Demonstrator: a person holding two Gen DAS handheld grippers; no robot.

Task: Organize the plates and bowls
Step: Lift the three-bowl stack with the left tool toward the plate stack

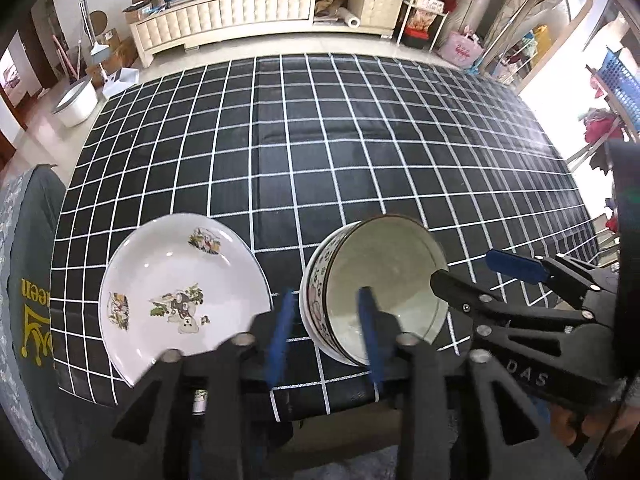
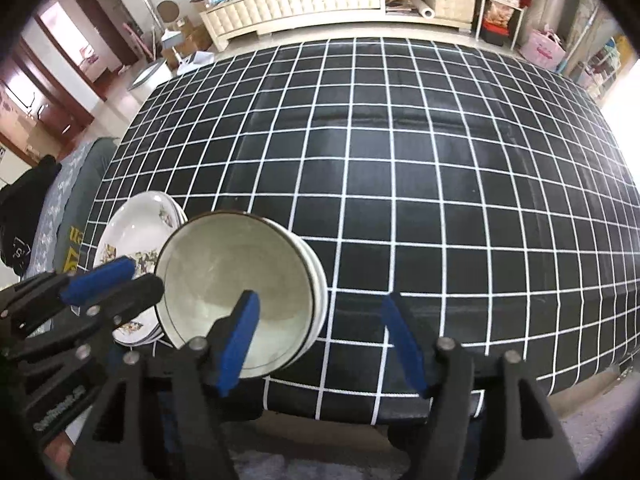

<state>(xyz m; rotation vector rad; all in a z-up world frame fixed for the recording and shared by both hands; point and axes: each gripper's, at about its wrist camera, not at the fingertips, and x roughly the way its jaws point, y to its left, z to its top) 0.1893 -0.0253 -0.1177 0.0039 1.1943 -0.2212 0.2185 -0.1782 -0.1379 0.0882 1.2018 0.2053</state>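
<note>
Looking down both wrist cameras, I see a table covered in a black cloth with a white grid (image 1: 360,152), and my task pieces sit near its close edge. A stack of white ceramic plates with cartoon prints (image 1: 180,296) lies at the left, flat on the cloth. Just beside it to the right stands a stack of pale bowls with dark rims and patterned outsides (image 1: 376,288); from the right wrist view the bowls (image 2: 240,292) overlap the plates (image 2: 132,232), so I cannot tell whether they touch.

My left gripper (image 1: 324,336) has its blue-padded jaws apart, straddling the near-left rim of the bowl stack, one pad outside the wall and one over the inside; whether either pad touches I cannot tell. My right gripper (image 2: 324,340) also has its jaws apart, the left blue pad (image 2: 236,348) over the bowl's near rim, the other over bare cloth. Each gripper shows in the other's view, close alongside the bowls.

A cream cabinet (image 1: 248,12) stands beyond the table.
</note>
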